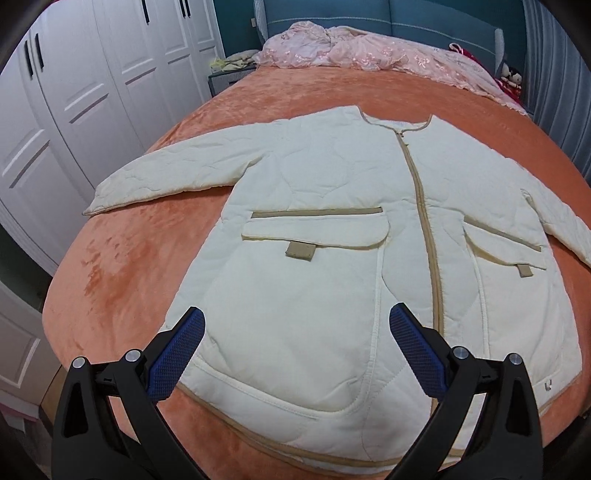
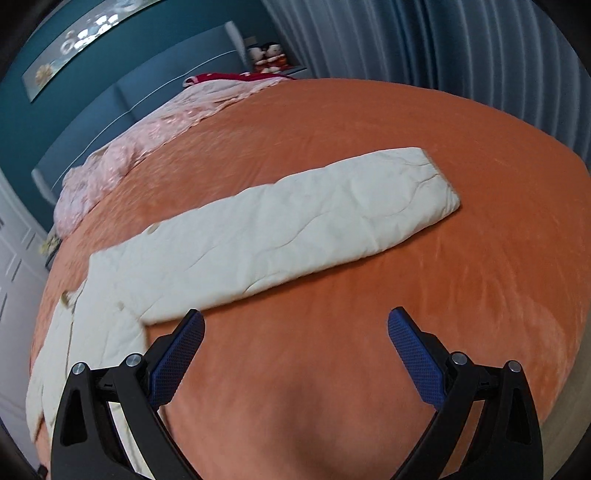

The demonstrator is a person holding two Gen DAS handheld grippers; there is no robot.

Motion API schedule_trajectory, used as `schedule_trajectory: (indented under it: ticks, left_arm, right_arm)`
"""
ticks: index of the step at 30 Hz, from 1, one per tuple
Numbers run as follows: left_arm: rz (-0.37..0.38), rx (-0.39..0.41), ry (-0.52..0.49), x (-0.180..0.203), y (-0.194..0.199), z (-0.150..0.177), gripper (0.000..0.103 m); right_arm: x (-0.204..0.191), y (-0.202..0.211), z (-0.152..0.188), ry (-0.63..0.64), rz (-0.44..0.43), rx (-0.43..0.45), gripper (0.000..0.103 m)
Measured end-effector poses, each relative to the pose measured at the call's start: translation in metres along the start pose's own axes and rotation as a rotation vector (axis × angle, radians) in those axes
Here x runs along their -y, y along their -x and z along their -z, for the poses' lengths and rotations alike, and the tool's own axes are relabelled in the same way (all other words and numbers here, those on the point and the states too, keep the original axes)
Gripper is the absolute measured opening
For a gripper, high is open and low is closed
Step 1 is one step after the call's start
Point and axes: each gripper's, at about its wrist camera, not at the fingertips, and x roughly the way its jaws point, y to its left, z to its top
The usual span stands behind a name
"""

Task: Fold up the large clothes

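A cream quilted jacket (image 1: pixel 332 206) with tan trim lies flat, front up and zipped, on the orange bed cover (image 1: pixel 122 258). Its sleeves spread out to both sides. My left gripper (image 1: pixel 297 325) is open and empty, hovering over the jacket's lower hem, left of the zipper. In the right wrist view the jacket's right sleeve (image 2: pixel 295 221) stretches across the cover, cuff at the far right. My right gripper (image 2: pixel 295 328) is open and empty, above bare cover just in front of the sleeve, near the armpit.
A pink lace blanket (image 1: pixel 369 51) lies bunched at the head of the bed against the blue headboard (image 1: pixel 424 14). White wardrobe doors (image 1: pixel 74 92) stand to the left. Grey curtains (image 2: pixel 443 44) hang beyond the right side. Plush toys (image 2: pixel 267 55) sit by the headboard.
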Motion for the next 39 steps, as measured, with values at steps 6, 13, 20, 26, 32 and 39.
schedule_trajectory:
  ticks: [6, 13, 20, 26, 32, 39]
  left_arm:
    - [-0.001, -0.065, -0.002, 0.006, -0.033, -0.012, 0.098]
    - [-0.035, -0.045, 0.023, -0.001, -0.055, -0.024, 0.098]
    - [-0.047, -0.033, 0.067, -0.020, -0.066, -0.038, 0.097]
    - [-0.070, -0.036, 0.130, -0.046, -0.070, -0.045, 0.097]
    - [-0.019, -0.049, 0.230, -0.076, -0.069, -0.050, 0.097]
    - [0.241, -0.054, 0.366, -0.081, -0.083, -0.079, 0.098]
  right_arm:
    - [0.058, -0.063, -0.043, -0.222, 0.072, -0.001, 0.098]
    - [0.066, -0.096, -0.071, -0.313, 0.078, 0.031, 0.061]
    - [-0.049, -0.071, -0.108, -0.101, -0.097, 0.106, 0.012]
    - [-0.267, 0.001, -0.052, 0.323, -0.497, 0.081, 0.012]
    - [-0.423, 0.024, 0.096, 0.655, -0.752, -0.109, 0.034]
    - [-0.394, 0.037, 0.148, 0.595, -0.738, -0.128, 0.060]
